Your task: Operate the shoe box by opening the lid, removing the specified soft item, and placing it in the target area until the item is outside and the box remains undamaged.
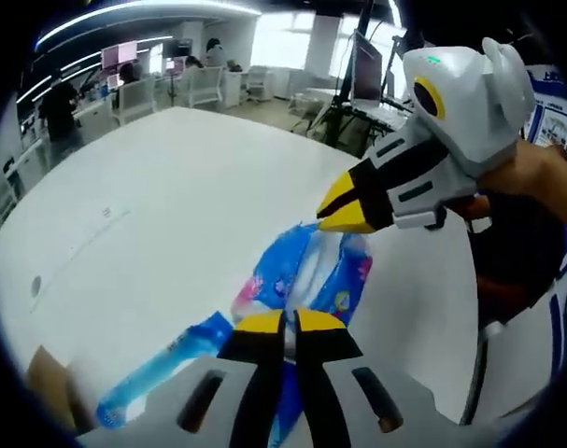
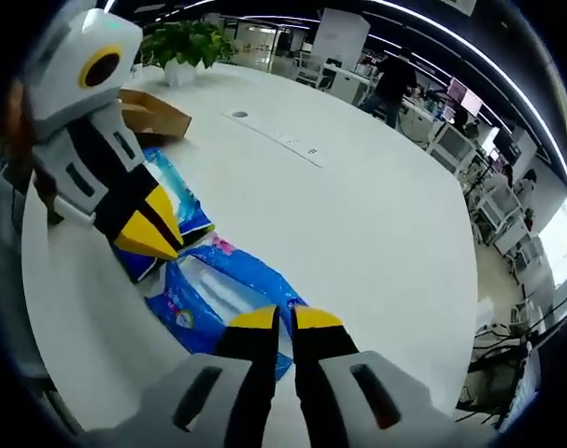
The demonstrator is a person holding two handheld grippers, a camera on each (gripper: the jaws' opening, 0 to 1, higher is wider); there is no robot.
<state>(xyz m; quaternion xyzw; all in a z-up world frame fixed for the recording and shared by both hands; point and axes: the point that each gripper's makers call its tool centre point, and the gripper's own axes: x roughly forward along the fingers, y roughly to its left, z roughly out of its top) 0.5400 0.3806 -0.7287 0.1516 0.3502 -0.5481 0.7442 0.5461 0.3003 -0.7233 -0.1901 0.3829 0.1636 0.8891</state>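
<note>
A soft blue patterned pack (image 1: 306, 271) lies stretched between both grippers over the white table (image 1: 171, 205). My left gripper (image 1: 285, 322) is shut on its near end. The right gripper (image 1: 347, 217) comes in from the upper right with its yellow tips pinched on the far end. In the right gripper view my right gripper (image 2: 283, 319) is shut on the pack (image 2: 204, 289), and the left gripper (image 2: 150, 238) grips the other end from the left. The brown cardboard shoe box (image 2: 154, 114) stands behind the left gripper, and its corner (image 1: 48, 381) shows at the lower left.
A potted plant (image 2: 185, 42) stands at the table's far edge beyond the box. A wide stretch of white table (image 2: 358, 205) lies to the right of the pack. Desks, chairs and people fill the office behind. A person's hand (image 1: 535, 173) holds the right gripper.
</note>
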